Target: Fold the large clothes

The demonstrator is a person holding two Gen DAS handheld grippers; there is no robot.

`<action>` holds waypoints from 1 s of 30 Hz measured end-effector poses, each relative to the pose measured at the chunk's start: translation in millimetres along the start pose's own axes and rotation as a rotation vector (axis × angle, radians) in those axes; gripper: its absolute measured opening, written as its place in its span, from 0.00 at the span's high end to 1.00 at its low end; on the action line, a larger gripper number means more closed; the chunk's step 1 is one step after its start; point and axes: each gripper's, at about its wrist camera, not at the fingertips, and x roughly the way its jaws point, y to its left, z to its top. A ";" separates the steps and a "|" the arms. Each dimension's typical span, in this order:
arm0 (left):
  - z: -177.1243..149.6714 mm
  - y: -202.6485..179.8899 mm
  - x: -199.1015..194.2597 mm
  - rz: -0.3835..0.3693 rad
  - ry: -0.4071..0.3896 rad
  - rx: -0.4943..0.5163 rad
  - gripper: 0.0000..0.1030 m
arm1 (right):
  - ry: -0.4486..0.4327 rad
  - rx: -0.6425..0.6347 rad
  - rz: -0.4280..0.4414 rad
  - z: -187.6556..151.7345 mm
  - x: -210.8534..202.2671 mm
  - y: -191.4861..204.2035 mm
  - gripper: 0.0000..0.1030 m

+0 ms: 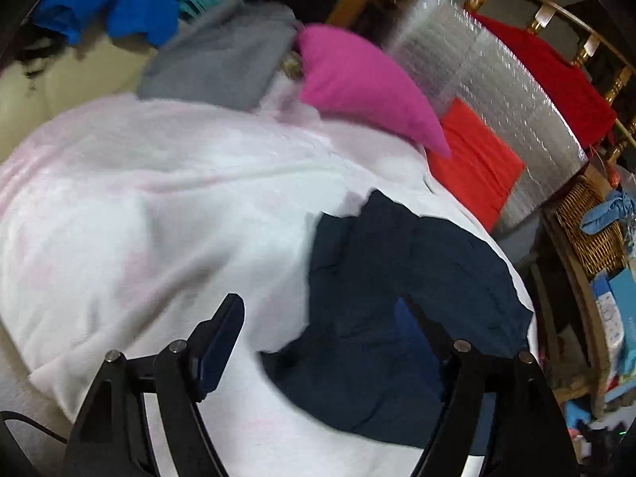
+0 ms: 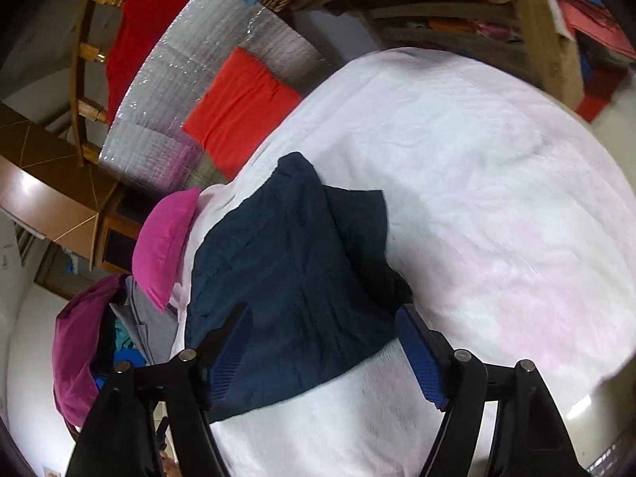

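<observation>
A dark navy garment (image 1: 397,278) lies folded in a compact bundle on a white and pale pink fleece blanket (image 1: 159,198). In the left wrist view my left gripper (image 1: 318,310) hangs over the garment's left edge, jaws wide apart, nothing pressed between the blue pads. In the right wrist view the same navy garment (image 2: 294,246) sits just beyond my right gripper (image 2: 324,314). That gripper is also open; its fingers straddle the garment's near edge without touching it. The blanket (image 2: 477,159) spreads to the right.
A magenta cushion (image 1: 357,79), a grey cloth (image 1: 222,59) and blue clothes (image 1: 111,8) lie at the far side. An orange-red folded cloth (image 1: 473,163) rests against silver foil padding (image 1: 497,79). A red cloth (image 1: 556,79) hangs on a wooden rail, with a wicker basket (image 1: 588,230) at right.
</observation>
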 end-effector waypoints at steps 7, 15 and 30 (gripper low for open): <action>14.7 -10.9 65.9 -0.017 0.165 -0.008 0.21 | 0.082 0.039 0.043 24.3 78.2 -32.5 0.24; 12.2 5.1 119.4 -0.101 0.339 -0.121 0.21 | 0.242 0.042 0.055 36.4 154.1 -39.2 0.21; 13.2 -19.3 106.8 -0.234 0.264 -0.016 0.72 | 0.196 -0.051 0.062 26.3 182.0 -6.9 0.53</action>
